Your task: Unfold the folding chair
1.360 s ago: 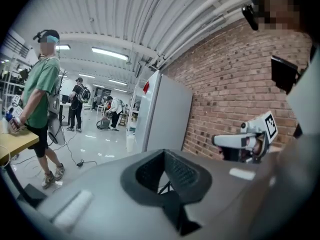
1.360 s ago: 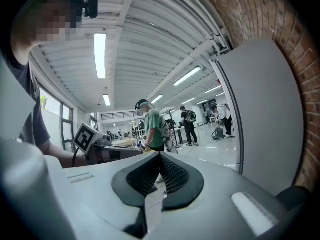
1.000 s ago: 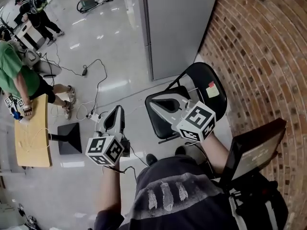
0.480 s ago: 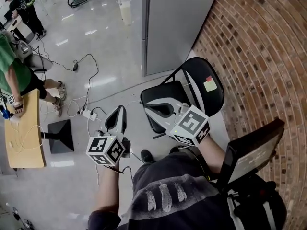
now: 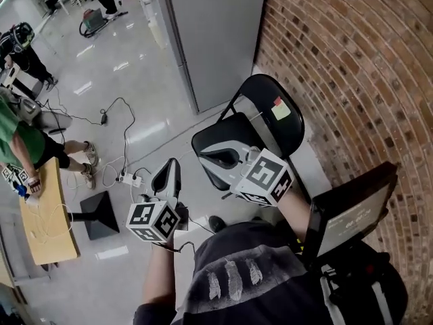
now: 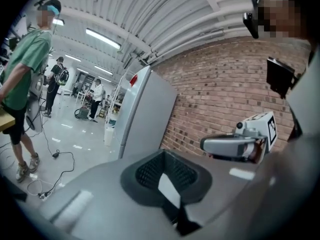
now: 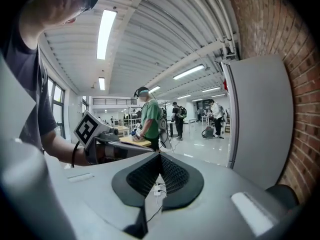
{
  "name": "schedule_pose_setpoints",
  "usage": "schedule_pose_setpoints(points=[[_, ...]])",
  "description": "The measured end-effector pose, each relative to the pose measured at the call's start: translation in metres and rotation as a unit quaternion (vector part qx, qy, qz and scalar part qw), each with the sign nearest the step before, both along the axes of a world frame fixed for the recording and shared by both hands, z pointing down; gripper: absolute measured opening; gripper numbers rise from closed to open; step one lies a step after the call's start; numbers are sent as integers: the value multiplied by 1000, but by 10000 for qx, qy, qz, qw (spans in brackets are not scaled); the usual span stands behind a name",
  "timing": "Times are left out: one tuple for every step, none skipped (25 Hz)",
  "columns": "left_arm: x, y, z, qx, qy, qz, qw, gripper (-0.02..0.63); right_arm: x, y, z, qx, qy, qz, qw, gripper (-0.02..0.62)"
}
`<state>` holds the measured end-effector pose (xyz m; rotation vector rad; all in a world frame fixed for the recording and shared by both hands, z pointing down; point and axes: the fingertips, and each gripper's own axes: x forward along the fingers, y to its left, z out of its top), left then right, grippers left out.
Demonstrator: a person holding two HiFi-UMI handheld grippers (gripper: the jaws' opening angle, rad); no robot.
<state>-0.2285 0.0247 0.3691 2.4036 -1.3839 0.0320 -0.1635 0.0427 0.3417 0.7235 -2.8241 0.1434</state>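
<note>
Since the earlier frame the head view had swung, so that the folding chair (image 5: 267, 100) sat higher and further left in the picture. Both tools had shifted only slightly, and their jaws had stayed together.

Chair: black, already standing open, seat level and backrest upright, with a yellow-green sticky note (image 5: 280, 109) on the backrest. A brick wall (image 5: 352, 66) rose just to the right of the chair, and a grey cabinet (image 5: 210, 32) stood just beyond it.

Right tool (image 5: 203, 156): jaws closed with nothing between them. Its tip overlapped the near edge of the chair's seat in the head view; whether it touched the seat could not be told.

Left tool (image 5: 172, 165): jaws closed and empty, held to the left of the chair and apart from it, above the floor (image 5: 149, 66).

A power strip (image 5: 128, 178) with its cable (image 5: 125, 124) lay on the floor left of the chair. Well to the left of the chair stood a wooden counter (image 5: 47, 225), with a person in a green shirt (image 5: 20, 141) beside it.
</note>
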Motion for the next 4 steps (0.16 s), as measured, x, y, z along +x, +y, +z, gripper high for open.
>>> schedule_pose_setpoints(points=[[13, 2, 1, -3, -10, 40, 10000, 2, 13, 3, 2, -16, -1, 32, 10000, 0], [27, 4, 2, -13, -13, 75, 10000, 2, 26, 6, 4, -27, -3, 59, 10000, 0], [41, 7, 3, -27, -15, 108, 9999, 2, 39, 9, 6, -36, -9, 84, 10000, 0], [54, 9, 4, -43, -19, 142, 9999, 2, 52, 12, 7, -43, -17, 110, 9999, 0]])
